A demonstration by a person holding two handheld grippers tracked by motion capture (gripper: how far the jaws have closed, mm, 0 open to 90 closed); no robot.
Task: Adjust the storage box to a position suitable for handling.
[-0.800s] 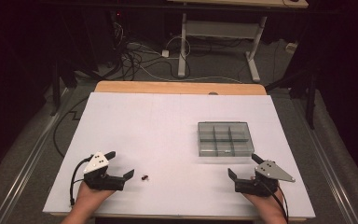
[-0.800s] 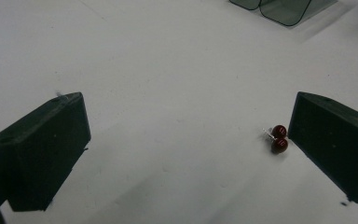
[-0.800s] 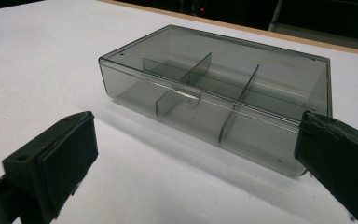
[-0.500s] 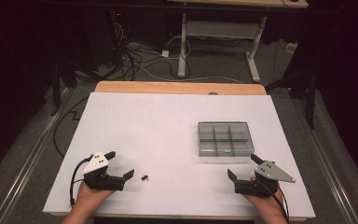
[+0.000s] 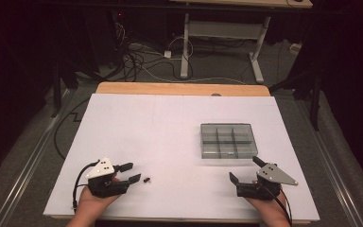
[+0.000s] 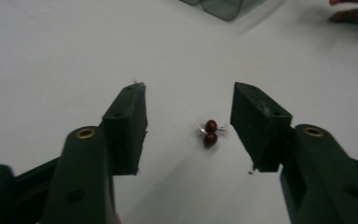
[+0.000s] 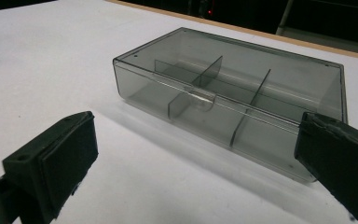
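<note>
small red component (image 6: 210,132) lies on the table just ahead of the left gripper's (image 6: 189,123) open fingers, untouched.

Bare white table (image 5: 170,123) between both tools, closed compartment box (image 5: 228,140) blocking far right, tiny component (image 5: 147,179) near left.

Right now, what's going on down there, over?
Left gripper open, small red part lying between its jaws, untouched. Right gripper open, facing closed divided box. Nothing in the way.

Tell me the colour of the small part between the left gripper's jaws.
Dark red part, with thin silvery leads; clearest in the left gripper view.
</note>
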